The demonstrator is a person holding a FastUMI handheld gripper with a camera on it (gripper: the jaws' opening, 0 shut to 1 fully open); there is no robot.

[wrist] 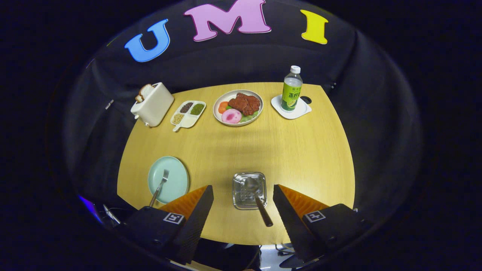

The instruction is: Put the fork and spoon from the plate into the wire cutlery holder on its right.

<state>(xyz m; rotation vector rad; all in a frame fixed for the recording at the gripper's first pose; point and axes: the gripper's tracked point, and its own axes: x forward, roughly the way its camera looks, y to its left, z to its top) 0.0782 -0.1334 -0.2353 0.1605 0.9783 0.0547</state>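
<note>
A pale green plate lies on the wooden table just beyond my left finger, with a fork resting on it, tines pointing away. To its right stands the square wire cutlery holder, between and just ahead of my fingers. A spoon sits in the holder, bowl inside, its dark handle leaning out toward me. My gripper hovers above the near table edge, open, with nothing pressed between the fingers.
At the far side of the table stand a white toaster with bread, a divided snack tray, a plate of food and a drink bottle on a white coaster. Bare wood lies mid-table.
</note>
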